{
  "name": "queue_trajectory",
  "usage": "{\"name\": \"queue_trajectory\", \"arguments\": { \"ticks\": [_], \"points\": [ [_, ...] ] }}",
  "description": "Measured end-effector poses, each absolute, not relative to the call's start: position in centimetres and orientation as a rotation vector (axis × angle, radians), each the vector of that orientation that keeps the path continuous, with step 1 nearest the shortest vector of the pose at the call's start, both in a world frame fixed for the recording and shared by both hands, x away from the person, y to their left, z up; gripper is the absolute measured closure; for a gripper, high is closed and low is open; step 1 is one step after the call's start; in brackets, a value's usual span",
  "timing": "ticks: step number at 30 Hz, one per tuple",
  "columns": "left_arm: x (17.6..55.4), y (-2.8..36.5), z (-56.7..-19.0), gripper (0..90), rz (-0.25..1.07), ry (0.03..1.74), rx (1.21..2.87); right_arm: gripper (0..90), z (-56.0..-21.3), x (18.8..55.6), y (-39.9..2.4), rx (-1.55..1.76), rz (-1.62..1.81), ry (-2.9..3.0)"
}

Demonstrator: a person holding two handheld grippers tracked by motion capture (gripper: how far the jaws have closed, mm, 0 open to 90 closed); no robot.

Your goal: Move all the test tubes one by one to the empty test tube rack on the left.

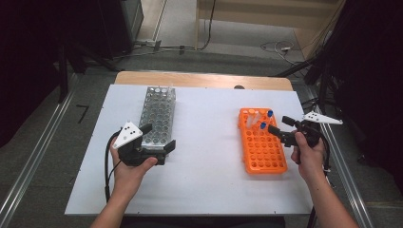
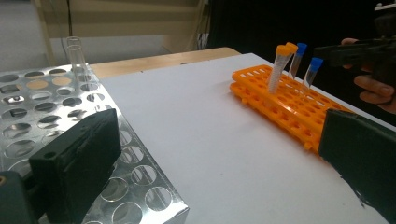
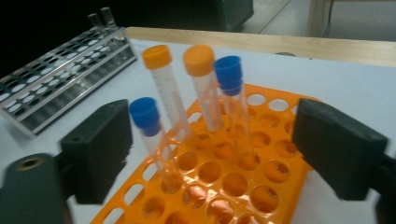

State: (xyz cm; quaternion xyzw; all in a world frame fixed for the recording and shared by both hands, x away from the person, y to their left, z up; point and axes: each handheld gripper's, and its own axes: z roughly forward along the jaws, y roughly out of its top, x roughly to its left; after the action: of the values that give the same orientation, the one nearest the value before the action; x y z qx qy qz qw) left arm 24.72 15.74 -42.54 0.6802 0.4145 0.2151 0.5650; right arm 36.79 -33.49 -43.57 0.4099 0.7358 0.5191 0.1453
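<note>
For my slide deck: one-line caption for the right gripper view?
Open right tool closing in on capped tubes, nearest blue-capped tube, in the orange rack.

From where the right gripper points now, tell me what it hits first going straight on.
Probably the near blue-capped tube in the orange rack: it stands nearest between the right gripper's open jaws, though depth is unclear.

Grey carpet floor (image 1: 199,59) w/ cables (image 1: 278,46), dark curtains both sides, wood panel behind.
</note>
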Motion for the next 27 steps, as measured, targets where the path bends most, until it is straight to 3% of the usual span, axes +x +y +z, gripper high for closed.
{"name": "queue_trajectory", "arguments": {
  "ticks": [5, 27],
  "points": [
    [24.7, 15.6, -42.8, 0.0, 0.497, 0.970, 1.609, 30.3, -44.5, 38.1, -33.6, 1.231, 1.442, 2.115],
    [24.8, 15.4, -43.4, 0.0, 0.462, 0.981, 1.606, 73.9, -47.2, 40.6, -32.2, 1.202, 1.295, 2.223]
  ]
}}
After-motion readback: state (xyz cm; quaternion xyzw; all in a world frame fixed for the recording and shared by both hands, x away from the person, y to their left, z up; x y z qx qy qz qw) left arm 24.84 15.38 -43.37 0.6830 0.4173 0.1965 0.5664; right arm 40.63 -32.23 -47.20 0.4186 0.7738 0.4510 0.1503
